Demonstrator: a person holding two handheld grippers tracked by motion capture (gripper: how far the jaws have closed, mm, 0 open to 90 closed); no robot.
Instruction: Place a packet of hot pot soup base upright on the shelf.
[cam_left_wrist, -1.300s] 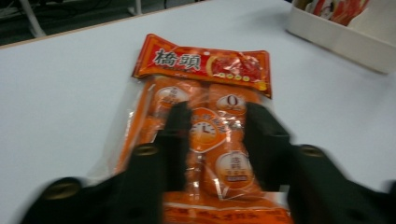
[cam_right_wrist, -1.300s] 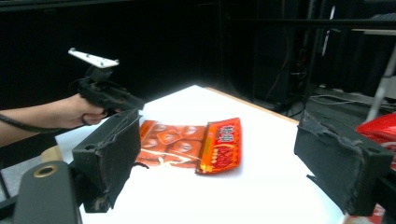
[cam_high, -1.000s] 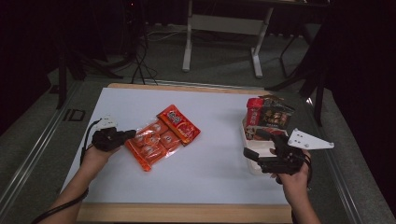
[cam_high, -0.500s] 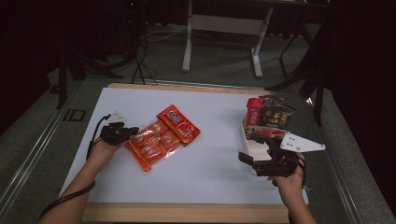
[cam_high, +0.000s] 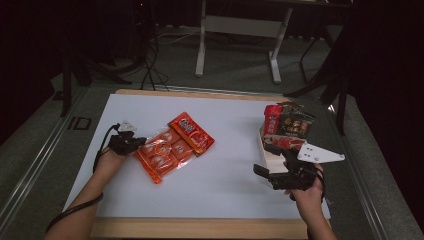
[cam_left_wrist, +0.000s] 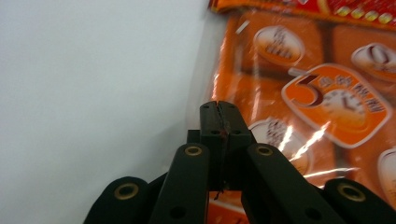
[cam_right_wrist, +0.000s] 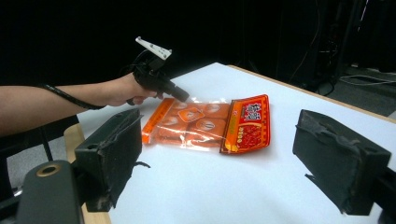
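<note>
A clear orange snack packet (cam_high: 161, 152) lies flat on the white table sheet, and a red packet (cam_high: 192, 132) overlaps its far end. My left gripper (cam_high: 142, 142) is shut, its tips resting on the orange packet's near left edge. In the left gripper view the jaws (cam_left_wrist: 218, 112) are pressed together over the packet's (cam_left_wrist: 327, 107) clear seam. My right gripper (cam_high: 266, 159) stands open near the right edge of the table. In the right gripper view its jaws (cam_right_wrist: 219, 158) are wide apart with nothing between them, facing the orange packet (cam_right_wrist: 187, 122), the red packet (cam_right_wrist: 247, 122) and the left gripper (cam_right_wrist: 182, 96).
A white tray (cam_high: 263, 150) at the right holds several upright snack packets (cam_high: 290, 125), just beyond my right gripper. The white sheet (cam_high: 225, 175) is bare between the two hands. A wooden table edge (cam_high: 200, 227) runs along the front.
My left gripper has moved right and down onto the orange packet's edge, staying shut. The right hand has barely shifted.
</note>
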